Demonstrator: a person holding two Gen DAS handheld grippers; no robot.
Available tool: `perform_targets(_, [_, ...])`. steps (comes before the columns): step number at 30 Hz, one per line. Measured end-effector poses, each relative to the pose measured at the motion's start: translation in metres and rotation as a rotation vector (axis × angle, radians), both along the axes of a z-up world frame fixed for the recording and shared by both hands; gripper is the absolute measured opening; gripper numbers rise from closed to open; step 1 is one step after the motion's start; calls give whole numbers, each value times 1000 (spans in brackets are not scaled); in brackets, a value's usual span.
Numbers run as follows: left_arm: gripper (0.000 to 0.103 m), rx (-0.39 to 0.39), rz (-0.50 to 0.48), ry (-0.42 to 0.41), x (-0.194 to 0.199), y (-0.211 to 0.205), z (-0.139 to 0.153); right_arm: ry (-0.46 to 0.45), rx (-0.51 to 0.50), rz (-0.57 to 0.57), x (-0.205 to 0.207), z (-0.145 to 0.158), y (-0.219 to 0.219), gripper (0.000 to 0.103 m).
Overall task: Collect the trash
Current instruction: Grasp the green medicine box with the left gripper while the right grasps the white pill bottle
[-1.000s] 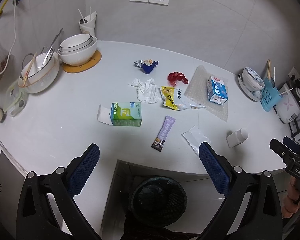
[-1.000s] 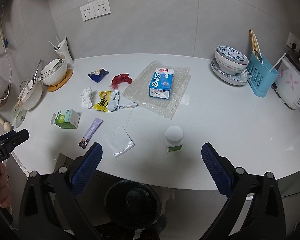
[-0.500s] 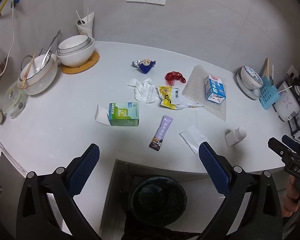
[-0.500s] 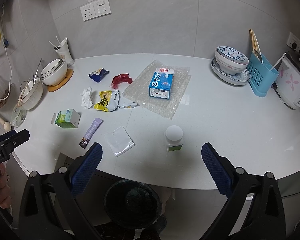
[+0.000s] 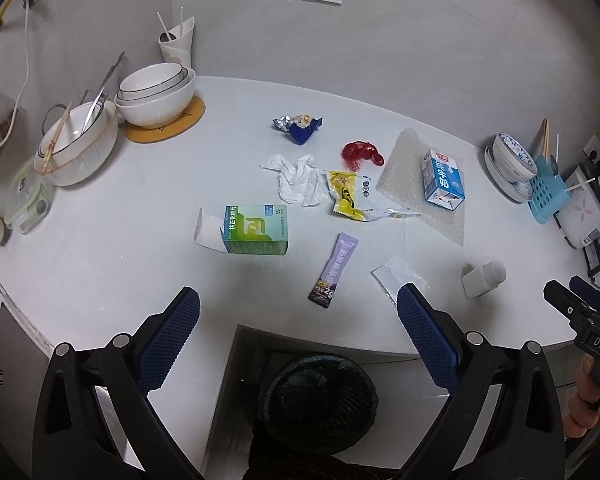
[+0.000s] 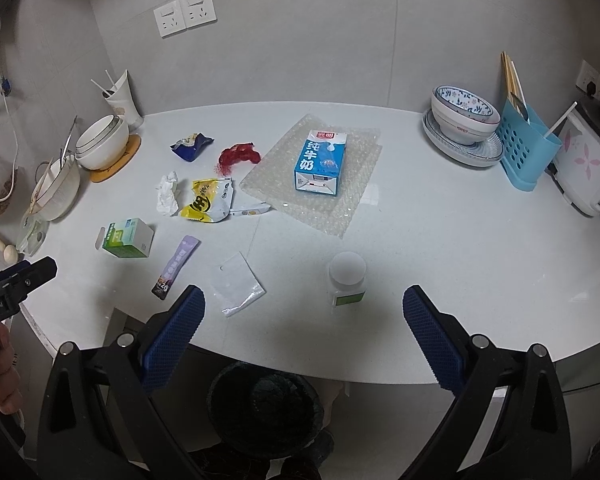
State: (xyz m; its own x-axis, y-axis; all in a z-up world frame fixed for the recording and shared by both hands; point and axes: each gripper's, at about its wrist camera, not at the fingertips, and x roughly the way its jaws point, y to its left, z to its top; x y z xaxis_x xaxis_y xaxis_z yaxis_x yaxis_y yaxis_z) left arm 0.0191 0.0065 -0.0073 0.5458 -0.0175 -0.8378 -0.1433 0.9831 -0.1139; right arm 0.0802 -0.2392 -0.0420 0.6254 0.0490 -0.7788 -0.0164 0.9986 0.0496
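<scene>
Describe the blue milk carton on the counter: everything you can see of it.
The milk carton is a small rectangular box, blue with white Chinese characters and a red logo patch near its far end. It looks like coated cardboard. It lies flat on its back, the folded white end flap facing the camera, and seems intact. It rests on the bubble wrap sheet spread on the white counter, touching nothing else. Neither gripper is near it.

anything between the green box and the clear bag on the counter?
Yes: the purple sachet lies between the green box and the clear bag, touching neither. The right wrist view shows it best; the left wrist view agrees.
</scene>
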Motion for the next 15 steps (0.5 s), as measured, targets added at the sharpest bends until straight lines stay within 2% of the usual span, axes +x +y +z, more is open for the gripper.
perform_targets(6, [96,14,36,40,29,22,-25,46,-9,-6,19,-21,-2,95])
perform_targets(15, [96,17,74,135,93,46,-82,125,-27,-31,55,-58,-5,95])
